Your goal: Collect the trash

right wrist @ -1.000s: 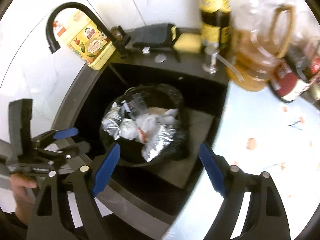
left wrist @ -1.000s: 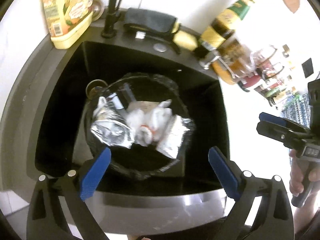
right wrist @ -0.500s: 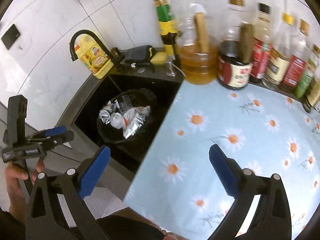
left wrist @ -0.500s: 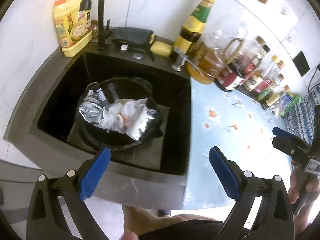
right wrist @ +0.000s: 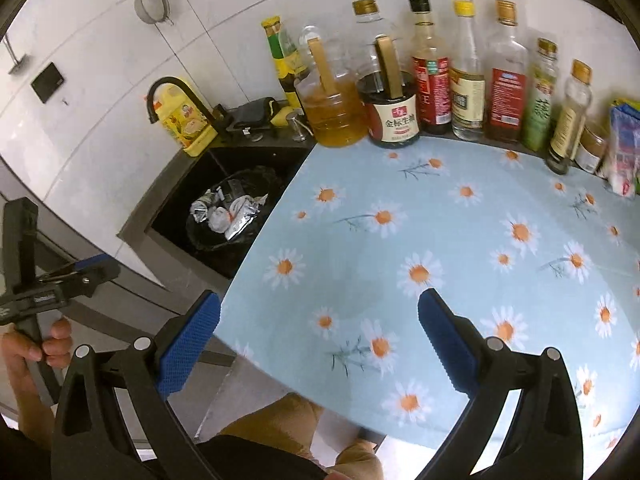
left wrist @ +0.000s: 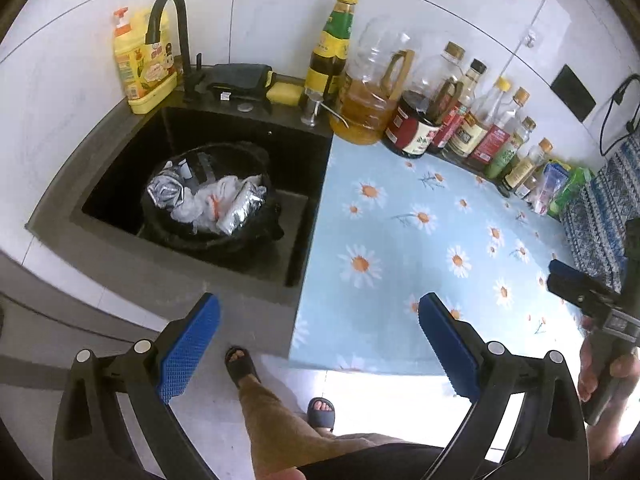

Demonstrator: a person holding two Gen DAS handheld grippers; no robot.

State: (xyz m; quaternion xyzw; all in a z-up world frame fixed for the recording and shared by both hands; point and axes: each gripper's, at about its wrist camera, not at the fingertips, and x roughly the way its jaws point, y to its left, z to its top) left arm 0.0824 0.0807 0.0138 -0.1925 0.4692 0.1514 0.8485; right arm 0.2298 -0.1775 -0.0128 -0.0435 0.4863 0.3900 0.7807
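Note:
A black bin with a black liner [left wrist: 256,236] stands in the dark sink [left wrist: 120,184]. It holds crumpled foil wrappers [left wrist: 244,210] and white tissue [left wrist: 208,200]; it also shows in the right wrist view [right wrist: 236,236]. My left gripper [left wrist: 318,344] is open and empty, held back from the counter's front edge. My right gripper [right wrist: 318,344] is open and empty above the front of the daisy-print counter [right wrist: 440,240].
A row of sauce and oil bottles [right wrist: 432,80] lines the back wall. A yellow detergent bottle [left wrist: 140,68], a black tap [left wrist: 172,36] and a sponge [left wrist: 282,94] sit behind the sink. Packets [right wrist: 624,152] lie at the counter's far right. The person's legs [left wrist: 272,404] are below.
Both grippers have pulled back and up from the bin in the sink. The right one has swung right over the counter. Both stay open and empty.

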